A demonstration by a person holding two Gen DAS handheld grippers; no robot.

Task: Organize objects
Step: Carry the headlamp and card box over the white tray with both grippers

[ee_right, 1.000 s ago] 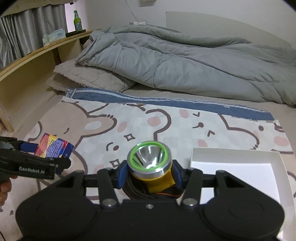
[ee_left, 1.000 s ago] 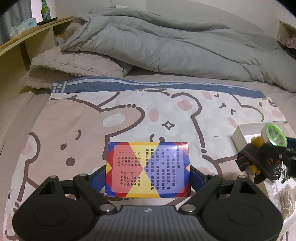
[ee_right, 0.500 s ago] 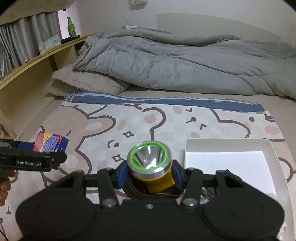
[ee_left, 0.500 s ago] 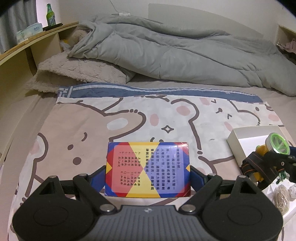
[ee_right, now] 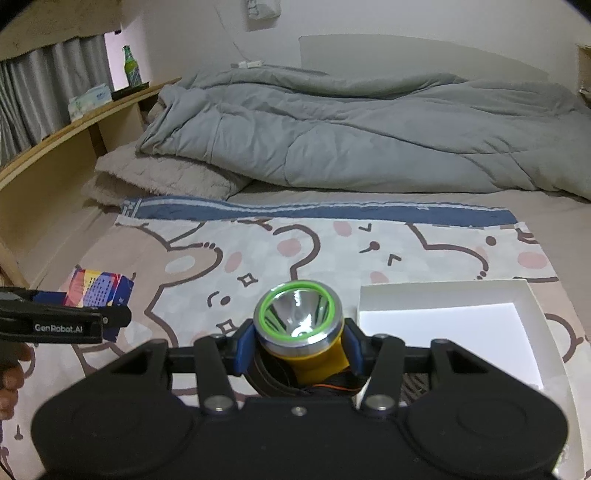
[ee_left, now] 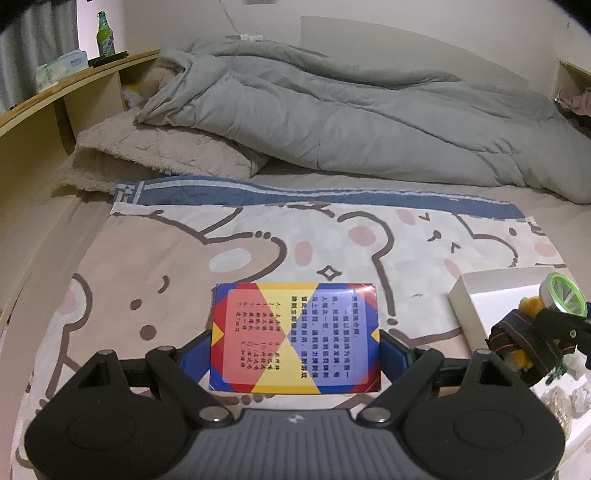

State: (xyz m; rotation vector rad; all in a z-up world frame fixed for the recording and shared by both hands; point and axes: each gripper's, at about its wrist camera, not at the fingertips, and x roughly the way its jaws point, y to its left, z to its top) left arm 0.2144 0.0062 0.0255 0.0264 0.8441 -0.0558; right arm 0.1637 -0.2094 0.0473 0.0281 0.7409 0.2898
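Observation:
A flat card box (ee_left: 294,336) in red, blue and yellow with printed text sits between the blue pads of my left gripper (ee_left: 295,349), which is shut on it above the bear-print sheet. My right gripper (ee_right: 298,347) is shut on a yellow headlamp (ee_right: 300,320) with a green-rimmed reflector; its black strap hangs below. In the left wrist view the headlamp (ee_left: 561,301) hovers at the right, by the near-left corner of a white open box (ee_left: 476,291). From the right wrist view, that white box (ee_right: 443,291) lies just right of the lamp, and the card box (ee_right: 98,291) shows far left.
A rumpled grey duvet (ee_right: 351,140) and a beige pillow (ee_left: 159,155) fill the back of the bed. A wooden shelf (ee_left: 74,81) on the left carries a green bottle (ee_left: 105,35) and a tissue pack. Small crumpled items (ee_left: 569,398) lie at the lower right. A hand (ee_right: 11,384) grips the left tool.
The views have pulled back and risen a little, so more of the bed and wall show. The headlamp sits lower and farther right in the left wrist view. Both grips are unchanged.

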